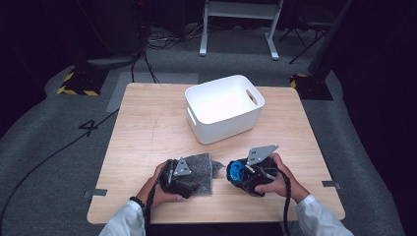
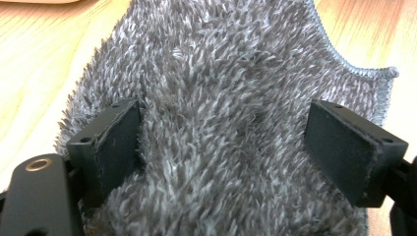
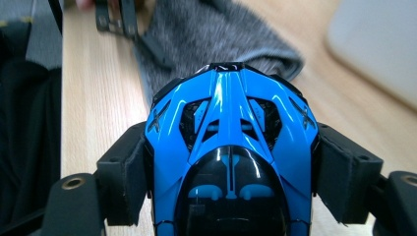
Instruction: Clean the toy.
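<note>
Nearest the person, the right claw (image 3: 231, 162) pinches the one blue toy car (image 3: 231, 147) by its two sides, the car's long axis running along the claw and its nose pointing away, while the left claw (image 2: 221, 147) rests spread on the one grey fluffy cloth (image 2: 221, 73), pads apart and pressing nothing. Farther off on the worktop (image 1: 147, 128) stands the one white bin (image 1: 223, 105), up and slightly left of the right claw in the high view, so the car-holding hand is probably the nearer for a drop.
</note>
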Tool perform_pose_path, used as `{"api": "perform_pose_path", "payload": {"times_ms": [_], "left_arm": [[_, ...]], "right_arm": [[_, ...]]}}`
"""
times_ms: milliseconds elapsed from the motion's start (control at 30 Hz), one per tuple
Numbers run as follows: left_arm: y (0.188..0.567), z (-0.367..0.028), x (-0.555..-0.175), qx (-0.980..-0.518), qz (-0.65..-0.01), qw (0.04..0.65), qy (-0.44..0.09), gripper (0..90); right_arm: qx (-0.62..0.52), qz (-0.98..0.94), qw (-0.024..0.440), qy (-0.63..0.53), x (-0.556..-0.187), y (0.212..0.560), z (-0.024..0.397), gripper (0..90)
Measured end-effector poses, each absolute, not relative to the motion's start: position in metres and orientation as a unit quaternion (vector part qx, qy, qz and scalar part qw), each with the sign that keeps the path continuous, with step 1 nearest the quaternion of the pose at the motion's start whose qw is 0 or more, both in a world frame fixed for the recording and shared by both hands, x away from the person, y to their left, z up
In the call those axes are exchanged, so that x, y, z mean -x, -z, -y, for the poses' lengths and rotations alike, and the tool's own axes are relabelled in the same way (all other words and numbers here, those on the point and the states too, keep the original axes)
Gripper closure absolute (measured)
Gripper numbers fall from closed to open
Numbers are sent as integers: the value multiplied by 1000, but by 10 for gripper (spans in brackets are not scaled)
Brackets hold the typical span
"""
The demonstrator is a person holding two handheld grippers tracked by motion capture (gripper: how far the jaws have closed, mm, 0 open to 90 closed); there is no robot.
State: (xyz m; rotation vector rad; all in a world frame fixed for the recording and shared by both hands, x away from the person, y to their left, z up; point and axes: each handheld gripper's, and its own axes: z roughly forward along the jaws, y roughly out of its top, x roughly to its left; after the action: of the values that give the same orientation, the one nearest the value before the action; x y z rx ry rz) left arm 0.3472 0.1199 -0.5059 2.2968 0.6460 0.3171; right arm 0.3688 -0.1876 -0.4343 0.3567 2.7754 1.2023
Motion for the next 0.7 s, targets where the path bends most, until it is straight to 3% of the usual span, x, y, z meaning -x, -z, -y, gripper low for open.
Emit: {"api": "perform_pose_path", "payload": {"times_ms": [367, 467, 700], "left_arm": [[495, -109, -344, -905, -248, 319, -132, 181], [489, -109, -342, -903, -239, 335, -123, 228], [474, -100, -349, -891, -244, 360, -133, 191]], "right_arm": [[-107, -893, 59, -432, -363, 429, 203, 251], [-104, -890, 63, -440, -362, 429, 206, 252], [-98, -883, 65, -453, -361, 427, 208, 255]]}}
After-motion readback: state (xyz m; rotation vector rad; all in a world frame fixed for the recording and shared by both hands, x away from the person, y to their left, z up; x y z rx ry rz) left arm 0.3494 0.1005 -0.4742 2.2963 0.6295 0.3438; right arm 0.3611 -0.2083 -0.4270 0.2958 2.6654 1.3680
